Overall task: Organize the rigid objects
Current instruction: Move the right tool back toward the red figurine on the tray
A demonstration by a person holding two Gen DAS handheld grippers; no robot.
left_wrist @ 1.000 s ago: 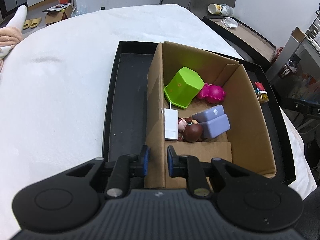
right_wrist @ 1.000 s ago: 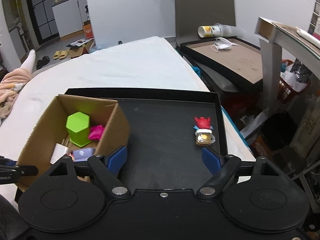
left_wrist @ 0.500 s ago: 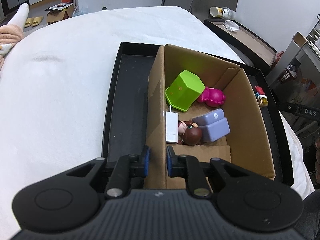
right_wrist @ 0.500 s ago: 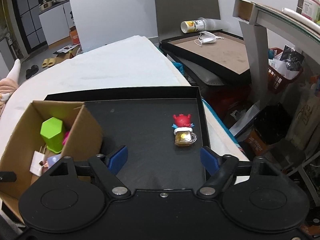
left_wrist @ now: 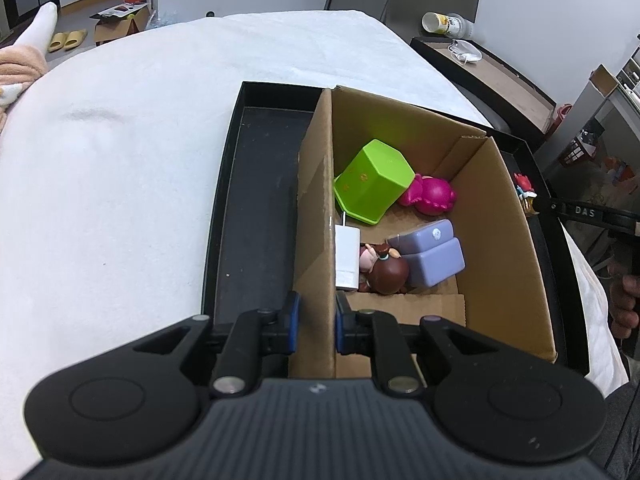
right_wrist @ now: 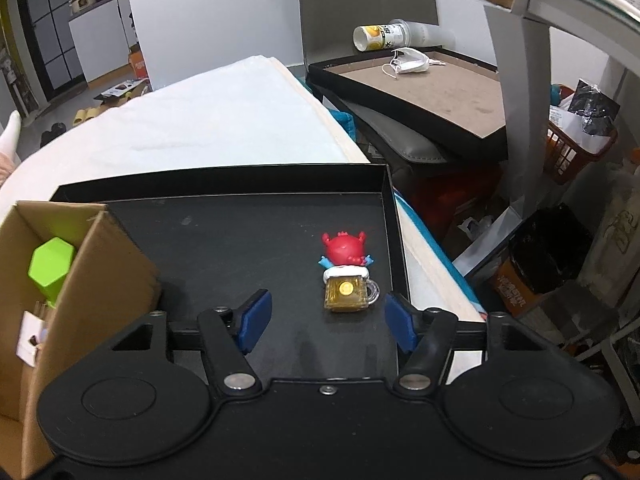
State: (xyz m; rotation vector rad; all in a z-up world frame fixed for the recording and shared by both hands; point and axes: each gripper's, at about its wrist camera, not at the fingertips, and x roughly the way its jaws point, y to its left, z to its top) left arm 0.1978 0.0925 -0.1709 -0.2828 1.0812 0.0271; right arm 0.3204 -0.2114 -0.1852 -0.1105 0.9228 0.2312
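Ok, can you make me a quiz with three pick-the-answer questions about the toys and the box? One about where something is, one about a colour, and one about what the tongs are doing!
1. Where is the red crab toy with the mug?
A. Inside the cardboard box
B. On the black tray, outside the box
C. On the white cloth

2. What colour is the six-sided cup in the box?
A. Green
B. Orange
C. Black

3. What are the left tongs doing?
A. Hanging open over the tray
B. Holding the purple block
C. Pinching the box's wall

Answers:
1. B: the red crab toy sits on the black tray, beside the cardboard box.
2. A: the six-sided cup is bright green.
3. C: the left tongs have a pad on each side of the box's wall.
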